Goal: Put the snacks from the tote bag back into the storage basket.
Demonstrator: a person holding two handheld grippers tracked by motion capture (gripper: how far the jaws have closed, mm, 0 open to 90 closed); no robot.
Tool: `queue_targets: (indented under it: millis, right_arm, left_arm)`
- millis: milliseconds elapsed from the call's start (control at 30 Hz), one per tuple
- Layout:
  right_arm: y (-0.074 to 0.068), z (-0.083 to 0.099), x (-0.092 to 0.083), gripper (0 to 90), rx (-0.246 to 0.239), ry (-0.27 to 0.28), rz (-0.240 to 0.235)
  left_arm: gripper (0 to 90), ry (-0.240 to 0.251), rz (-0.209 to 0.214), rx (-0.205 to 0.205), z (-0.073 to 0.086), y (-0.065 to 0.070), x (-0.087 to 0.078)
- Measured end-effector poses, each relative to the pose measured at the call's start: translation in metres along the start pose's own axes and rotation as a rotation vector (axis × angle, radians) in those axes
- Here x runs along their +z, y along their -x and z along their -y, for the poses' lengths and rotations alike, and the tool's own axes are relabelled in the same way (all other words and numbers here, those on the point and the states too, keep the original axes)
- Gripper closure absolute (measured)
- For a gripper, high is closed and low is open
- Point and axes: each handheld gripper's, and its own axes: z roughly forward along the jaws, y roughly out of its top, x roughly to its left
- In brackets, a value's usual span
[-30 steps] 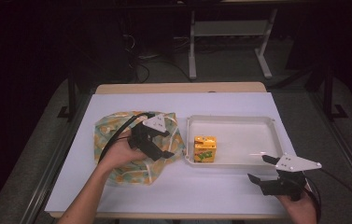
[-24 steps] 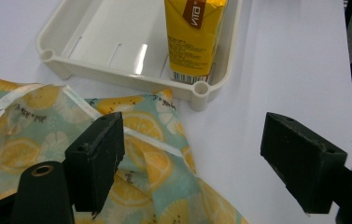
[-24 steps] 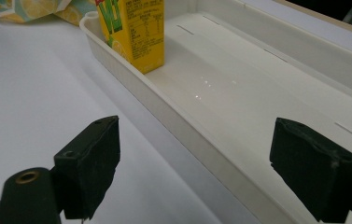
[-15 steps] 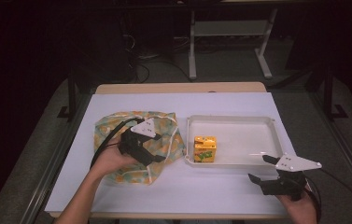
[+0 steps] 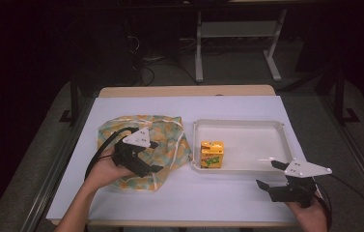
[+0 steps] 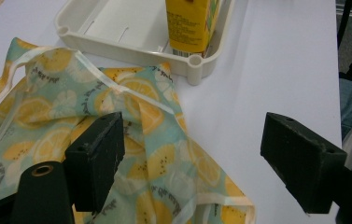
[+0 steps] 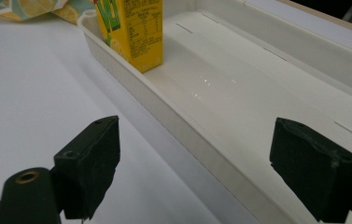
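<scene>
A lemon-print cloth bag (image 5: 170,140) lies crumpled on the white table, left of a white tray (image 5: 240,124). A yellow juice carton (image 5: 212,153) stands upright in the tray's near-left corner. My left gripper (image 5: 155,156) hovers open over the bag's near part, pointing toward the tray. In the left gripper view its jaws (image 6: 190,140) stand wide over the bag (image 6: 71,121) and its white trim, gripping nothing; the tray (image 6: 117,46) and carton (image 6: 190,23) lie beyond. My right gripper (image 5: 269,174) rests open by the tray's near-right rim. The right gripper view has its jaws (image 7: 194,135) astride that rim, with the carton (image 7: 131,28) farther off.
The white table sheet (image 5: 203,198) has bare room in front of the tray and bag. Most of the tray floor (image 7: 239,79) is bare. A wooden edge (image 5: 184,91) runs along the table's far side, with metal frame legs (image 5: 199,43) on the dark floor behind.
My left gripper has slid left and nearer to the person across the bag, away from the tray. The bag's outline shifted slightly. The right gripper stayed put.
</scene>
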Motion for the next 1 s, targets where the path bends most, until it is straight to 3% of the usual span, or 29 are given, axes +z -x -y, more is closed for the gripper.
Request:
queue_targets:
  millis: [433, 633, 1000]
  right_arm:
    - [0.000, 0.000, 0.001, 15.7, 0.007, -0.006, 0.001]
    - [0.000, 0.000, 0.002, 15.7, 0.006, -0.008, 0.002]
    - [0.000, 0.000, 0.003, 15.7, 0.002, -0.008, 0.001]
  left_arm:
    - [21.4, 0.015, -0.021, -0.006, 0.015, 0.010, -0.017]
    - [21.3, 0.046, -0.023, -0.036, 0.027, 0.014, -0.023]
    - [21.3, 0.054, -0.051, -0.059, 0.041, 0.018, -0.029]
